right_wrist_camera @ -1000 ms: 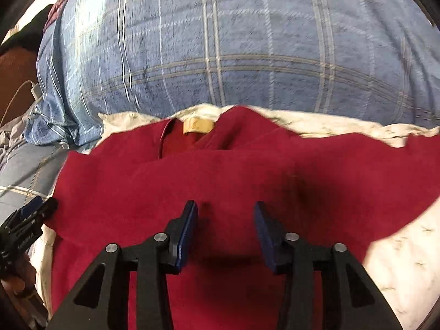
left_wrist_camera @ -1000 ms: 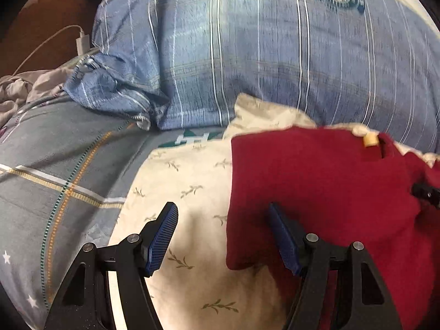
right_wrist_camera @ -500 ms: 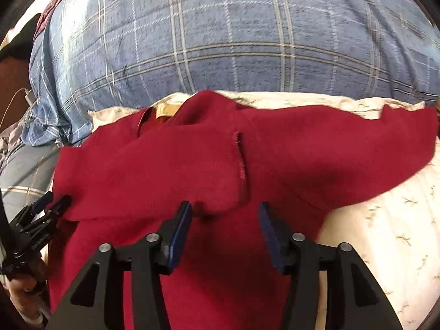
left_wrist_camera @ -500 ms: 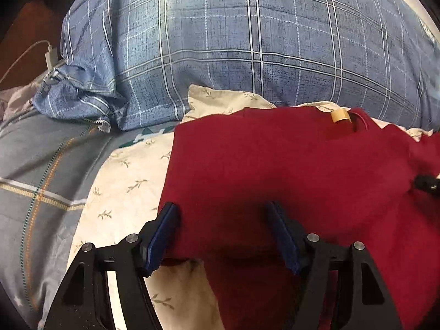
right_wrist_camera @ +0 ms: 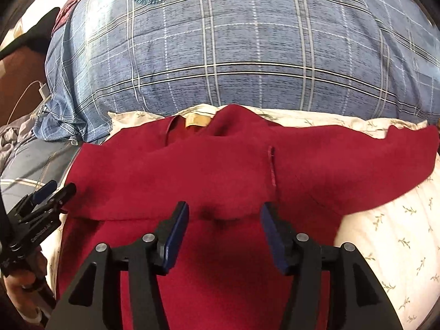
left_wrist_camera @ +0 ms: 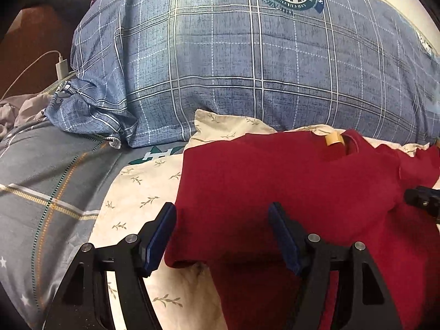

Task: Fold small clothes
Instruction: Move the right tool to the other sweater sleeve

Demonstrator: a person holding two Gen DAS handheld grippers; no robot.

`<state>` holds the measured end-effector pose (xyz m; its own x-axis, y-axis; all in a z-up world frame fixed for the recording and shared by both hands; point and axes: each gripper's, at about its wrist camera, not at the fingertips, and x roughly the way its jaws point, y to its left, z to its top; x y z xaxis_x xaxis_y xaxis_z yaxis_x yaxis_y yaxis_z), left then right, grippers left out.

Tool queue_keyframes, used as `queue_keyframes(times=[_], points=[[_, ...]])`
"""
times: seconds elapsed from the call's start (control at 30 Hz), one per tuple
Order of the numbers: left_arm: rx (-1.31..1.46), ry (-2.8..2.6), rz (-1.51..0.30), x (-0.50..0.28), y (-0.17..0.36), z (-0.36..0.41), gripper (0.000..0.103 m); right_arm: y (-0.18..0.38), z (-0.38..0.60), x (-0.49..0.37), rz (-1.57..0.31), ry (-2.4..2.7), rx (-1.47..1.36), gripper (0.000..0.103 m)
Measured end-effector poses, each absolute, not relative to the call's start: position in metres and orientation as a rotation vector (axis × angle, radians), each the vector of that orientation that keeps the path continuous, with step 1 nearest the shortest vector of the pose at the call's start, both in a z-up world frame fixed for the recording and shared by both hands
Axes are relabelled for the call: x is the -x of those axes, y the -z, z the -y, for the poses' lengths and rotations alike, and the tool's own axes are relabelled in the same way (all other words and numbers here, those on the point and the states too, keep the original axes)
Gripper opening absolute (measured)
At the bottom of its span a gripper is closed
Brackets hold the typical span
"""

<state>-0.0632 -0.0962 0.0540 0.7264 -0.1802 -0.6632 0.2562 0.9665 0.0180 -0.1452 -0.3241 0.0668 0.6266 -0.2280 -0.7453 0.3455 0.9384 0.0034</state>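
Left wrist view shows a bed: a cream sheet (left_wrist_camera: pixel 143 192) printed with small sprigs lies over a grey bedspread (left_wrist_camera: pixel 41 181), and a big blue plaid pillow (left_wrist_camera: pixel 247 68) fills the back. A white charger (left_wrist_camera: pixel 61 67) with its cable sits at the pillow's left end, against a brown wall. No containers are in view.

A red shirt (left_wrist_camera: pixel 275 181) lies on the sheet just below the pillow, its neck with a tan label (left_wrist_camera: pixel 333 139) toward the pillow. Its left side is doubled over the body; from the right wrist, one sleeve (right_wrist_camera: pixel 371 165) reaches out to the right.

The left gripper (left_wrist_camera: pixel 221 236) stands wide apart over the shirt's folded left edge, gripping nothing; a second ago that edge lay by its right finger only. The right gripper (right_wrist_camera: pixel 224 231) sits over the middle of the shirt; its jaws have just been opening, cloth beneath them but not pinched.
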Motion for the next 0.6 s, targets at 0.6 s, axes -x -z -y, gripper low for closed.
queue_keyframes(times=[0.6], points=[[-0.096, 0.259, -0.793, 0.044, -0.04, 0.099, 0.069, -0.073, 0.394, 0.165, -0.799, 0.406, -0.272, 0.064]])
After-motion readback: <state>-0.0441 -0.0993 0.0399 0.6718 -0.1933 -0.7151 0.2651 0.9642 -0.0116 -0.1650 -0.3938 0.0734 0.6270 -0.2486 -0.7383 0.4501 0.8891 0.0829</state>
